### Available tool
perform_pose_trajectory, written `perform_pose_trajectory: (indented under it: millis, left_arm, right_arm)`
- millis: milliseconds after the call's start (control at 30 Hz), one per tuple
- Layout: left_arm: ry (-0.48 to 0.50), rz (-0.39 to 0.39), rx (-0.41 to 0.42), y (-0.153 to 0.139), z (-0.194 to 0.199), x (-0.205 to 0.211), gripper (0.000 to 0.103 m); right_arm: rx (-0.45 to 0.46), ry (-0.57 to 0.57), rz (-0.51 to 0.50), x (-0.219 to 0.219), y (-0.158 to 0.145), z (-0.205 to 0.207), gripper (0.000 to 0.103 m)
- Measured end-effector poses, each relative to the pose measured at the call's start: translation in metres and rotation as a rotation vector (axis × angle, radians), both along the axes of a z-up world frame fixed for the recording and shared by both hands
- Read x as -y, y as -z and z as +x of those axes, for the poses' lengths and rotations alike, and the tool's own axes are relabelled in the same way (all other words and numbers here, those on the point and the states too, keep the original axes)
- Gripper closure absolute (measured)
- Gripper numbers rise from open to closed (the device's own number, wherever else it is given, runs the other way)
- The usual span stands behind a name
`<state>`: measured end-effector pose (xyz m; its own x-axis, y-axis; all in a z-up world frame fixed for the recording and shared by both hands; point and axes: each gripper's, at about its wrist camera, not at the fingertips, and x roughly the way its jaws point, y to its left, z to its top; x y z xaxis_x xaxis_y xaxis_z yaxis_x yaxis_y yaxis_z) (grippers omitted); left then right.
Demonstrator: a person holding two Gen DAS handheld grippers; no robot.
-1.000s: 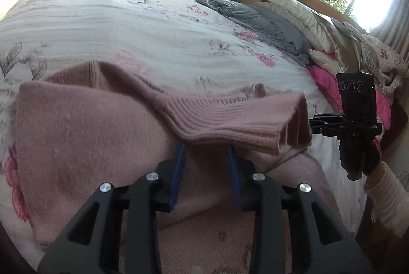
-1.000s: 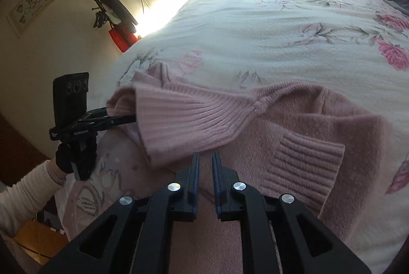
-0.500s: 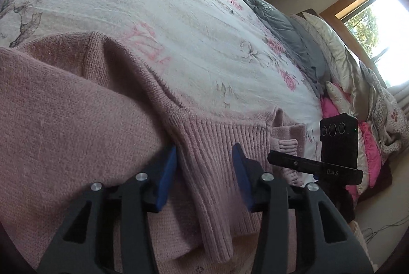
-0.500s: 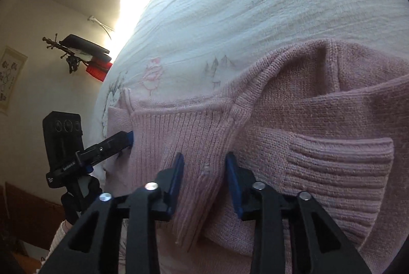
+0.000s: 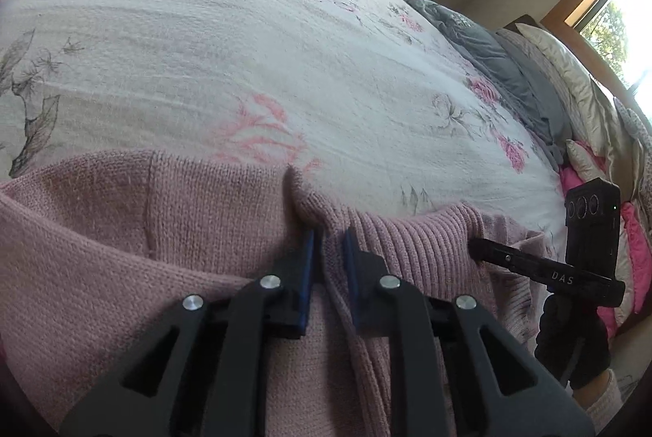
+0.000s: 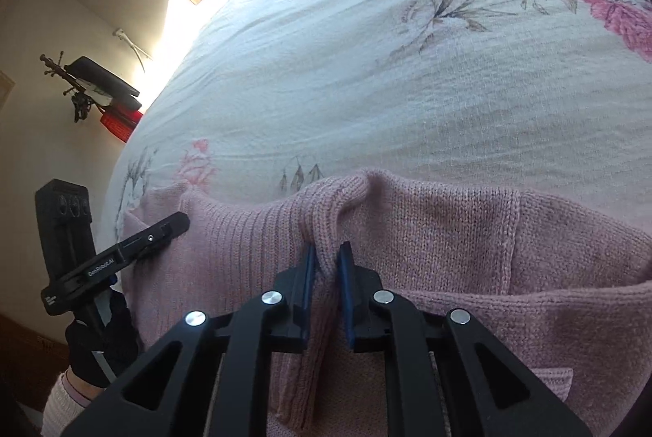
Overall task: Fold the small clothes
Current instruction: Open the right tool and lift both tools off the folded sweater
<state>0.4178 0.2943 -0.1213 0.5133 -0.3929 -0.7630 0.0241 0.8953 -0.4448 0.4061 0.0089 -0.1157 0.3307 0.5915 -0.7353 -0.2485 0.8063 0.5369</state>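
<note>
A pink knit sweater point(image 5: 163, 233) lies folded on the near part of a floral bedspread point(image 5: 244, 50). In the left wrist view my left gripper point(image 5: 329, 258) is shut on a raised pinch of the sweater's far edge, beside the ribbed band. To the right, the right gripper point(image 5: 474, 245) grips the same edge. In the right wrist view my right gripper point(image 6: 326, 270) is shut on a ridge of the sweater point(image 6: 489, 241), with knit bulging up between the blue pads. The left gripper point(image 6: 181, 221) touches the sweater's left end, held by a gloved hand point(image 6: 102, 347).
The bedspread point(image 6: 407, 70) stretches away beyond the sweater. A grey garment point(image 5: 501, 62), pillows point(image 5: 570, 70) and pink fabric point(image 5: 635, 245) lie at the far right of the bed. A wall rack with a red item point(image 6: 118, 123) hangs past the bed's left side.
Both grippers went from open around the ribbed edge to shut on it. The views dropped closer to the sweater, and the fabric now bunches up between the pads.
</note>
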Motion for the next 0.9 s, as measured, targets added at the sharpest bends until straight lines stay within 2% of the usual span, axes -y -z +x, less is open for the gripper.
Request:
perform_pose_trajectory:
  millis: [33,67,100,167,267,300,333,400,467,567,600,633,667,700,767,833,900]
  left_arm:
    - [0.001,-0.011,0.015,-0.007,-0.008,0.0,0.073]
    - [0.001,-0.015,0.029,-0.013,-0.018,-0.001,0.06]
    - [0.0,-0.009,0.034,-0.018,-0.028,0.001,0.052]
    - [0.022,-0.029,0.044,-0.023,-0.049,0.006,0.047]
    - [0.025,0.007,-0.017,-0.012,-0.066,0.016,0.047]
    - [0.016,0.017,-0.038,-0.006,-0.069,0.018,0.052]
    - [0.014,0.026,-0.027,-0.003,-0.072,0.018,0.053]
    - [0.007,0.092,-0.017,-0.001,-0.074,0.019,0.071]
    - [0.001,0.118,-0.024,0.0,-0.072,0.015,0.08]
    - [-0.043,0.039,-0.067,0.002,-0.074,-0.007,0.094]
    - [-0.059,0.007,-0.078,0.0,-0.077,-0.013,0.093]
    - [-0.075,-0.013,-0.084,-0.004,-0.083,-0.018,0.091]
    - [-0.088,-0.017,-0.077,-0.01,-0.093,-0.02,0.082]
    - [-0.096,-0.017,-0.058,-0.018,-0.106,-0.021,0.067]
    - [-0.107,0.017,-0.016,-0.033,-0.139,-0.022,0.046]
    - [-0.095,0.059,0.014,-0.045,-0.178,-0.022,0.042]
    - [-0.083,0.103,0.017,-0.051,-0.222,-0.024,0.037]
  right_arm:
    - [0.017,0.006,0.001,0.003,-0.006,-0.009,0.079]
    - [0.03,0.01,-0.002,0.004,-0.011,-0.017,0.075]
    - [0.041,0.008,0.002,0.007,-0.015,-0.027,0.073]
    - [0.042,0.0,0.027,0.014,-0.019,-0.046,0.073]
    - [-0.02,-0.026,0.064,0.013,-0.011,-0.064,0.073]
    - [-0.041,-0.038,0.049,0.008,-0.005,-0.069,0.078]
    - [-0.05,-0.043,0.013,0.005,0.0,-0.072,0.09]
    - [-0.053,-0.034,-0.027,0.002,0.008,-0.078,0.091]
    - [-0.072,-0.019,-0.025,0.003,0.015,-0.079,0.092]
    - [-0.084,-0.018,-0.007,0.008,0.015,-0.081,0.092]
    - [-0.081,-0.028,0.008,0.01,0.012,-0.084,0.091]
    - [-0.083,-0.029,0.028,0.014,0.007,-0.089,0.086]
    - [-0.088,-0.029,0.04,0.018,0.002,-0.096,0.085]
    - [-0.074,-0.031,0.056,0.023,-0.005,-0.107,0.085]
    - [-0.036,-0.038,0.07,0.033,-0.017,-0.141,0.084]
    - [-0.002,-0.04,0.035,0.043,-0.023,-0.186,0.083]
    - [0.018,-0.019,-0.035,0.055,-0.023,-0.234,0.074]
